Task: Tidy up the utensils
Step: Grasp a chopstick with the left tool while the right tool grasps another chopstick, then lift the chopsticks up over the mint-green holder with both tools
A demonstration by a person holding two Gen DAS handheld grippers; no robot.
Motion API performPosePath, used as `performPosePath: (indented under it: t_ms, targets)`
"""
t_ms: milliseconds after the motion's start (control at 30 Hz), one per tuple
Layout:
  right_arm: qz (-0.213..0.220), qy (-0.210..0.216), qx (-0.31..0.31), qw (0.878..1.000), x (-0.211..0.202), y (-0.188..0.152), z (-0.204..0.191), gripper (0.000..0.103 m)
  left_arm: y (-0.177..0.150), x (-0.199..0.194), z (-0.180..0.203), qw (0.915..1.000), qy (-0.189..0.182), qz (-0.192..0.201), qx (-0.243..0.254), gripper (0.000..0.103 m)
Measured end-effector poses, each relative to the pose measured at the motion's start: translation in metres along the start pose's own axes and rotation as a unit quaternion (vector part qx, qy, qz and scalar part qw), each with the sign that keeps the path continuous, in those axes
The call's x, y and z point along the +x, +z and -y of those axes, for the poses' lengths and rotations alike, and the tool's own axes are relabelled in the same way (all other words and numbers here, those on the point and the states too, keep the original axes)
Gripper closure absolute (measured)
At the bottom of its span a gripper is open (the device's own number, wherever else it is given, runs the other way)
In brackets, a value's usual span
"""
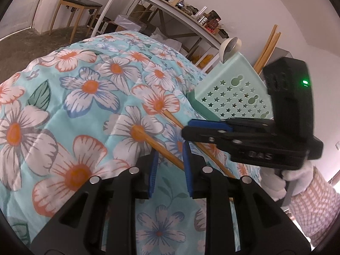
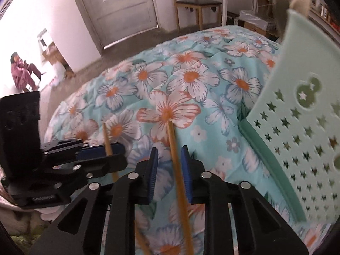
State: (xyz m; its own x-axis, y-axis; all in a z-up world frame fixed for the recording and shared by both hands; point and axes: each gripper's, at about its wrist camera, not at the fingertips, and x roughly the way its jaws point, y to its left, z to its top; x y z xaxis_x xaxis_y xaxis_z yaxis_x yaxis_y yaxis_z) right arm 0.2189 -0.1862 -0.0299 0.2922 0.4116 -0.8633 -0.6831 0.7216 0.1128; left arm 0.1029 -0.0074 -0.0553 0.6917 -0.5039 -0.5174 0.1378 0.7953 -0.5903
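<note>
Two wooden chopsticks lie on the floral quilt. One chopstick (image 1: 161,147) runs between the blue pads of my left gripper (image 1: 170,165), which is open around it. The other chopstick (image 2: 177,163) runs between the pads of my right gripper (image 2: 169,170), also open. In the left wrist view the right gripper (image 1: 191,127) sits over the far chopstick (image 1: 172,118). In the right wrist view the left gripper (image 2: 119,153) shows over its chopstick (image 2: 108,140). A mint-green perforated utensil holder (image 1: 231,91) stands at right with chopsticks (image 1: 266,46) and a spoon (image 1: 230,45) in it.
The floral quilt (image 1: 85,89) covers the bed. A wooden chair (image 2: 196,2), a white desk (image 1: 170,6) with clutter and a door (image 2: 123,6) stand beyond. A person (image 2: 23,72) sits on the floor at far left.
</note>
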Motion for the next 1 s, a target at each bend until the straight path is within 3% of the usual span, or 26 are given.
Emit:
performPosePath:
  t_ms: [100,333,533,667,767,900,1000]
  targets:
    - [-0.008,-0.002,0.003,1.0,0.009,0.002,0.003,0.089,0.0,-0.001,-0.002,1.0,-0.004,-0.001,-0.001,0.081]
    - [0.017,-0.015,0.01,1.0,0.005,0.004,0.0,0.096,0.0,-0.001,-0.002,1.0,-0.005,-0.002,0.0,0.081]
    - [0.097,-0.055,0.04,0.993,-0.047,0.012,0.012,0.096,0.0,-0.001,-0.002,1.0,-0.005,-0.002,0.0,0.081]
    - [0.17,-0.1,0.057,0.979,-0.1,0.01,0.015,0.096,0.0,0.0,-0.002,1.0,-0.003,-0.001,0.001,0.081]
    - [0.249,-0.148,0.071,0.954,-0.147,-0.004,0.01,0.096,0.0,0.0,-0.001,1.0,-0.001,0.0,0.001,0.081]
    - [0.303,-0.156,0.113,0.933,-0.163,-0.02,0.017,0.096,0.002,-0.003,0.002,0.9999,0.007,0.007,0.009,0.081]
    - [0.318,-0.142,0.147,0.926,-0.161,-0.033,0.023,0.096,0.007,-0.013,0.014,0.9992,0.011,0.023,0.032,0.082]
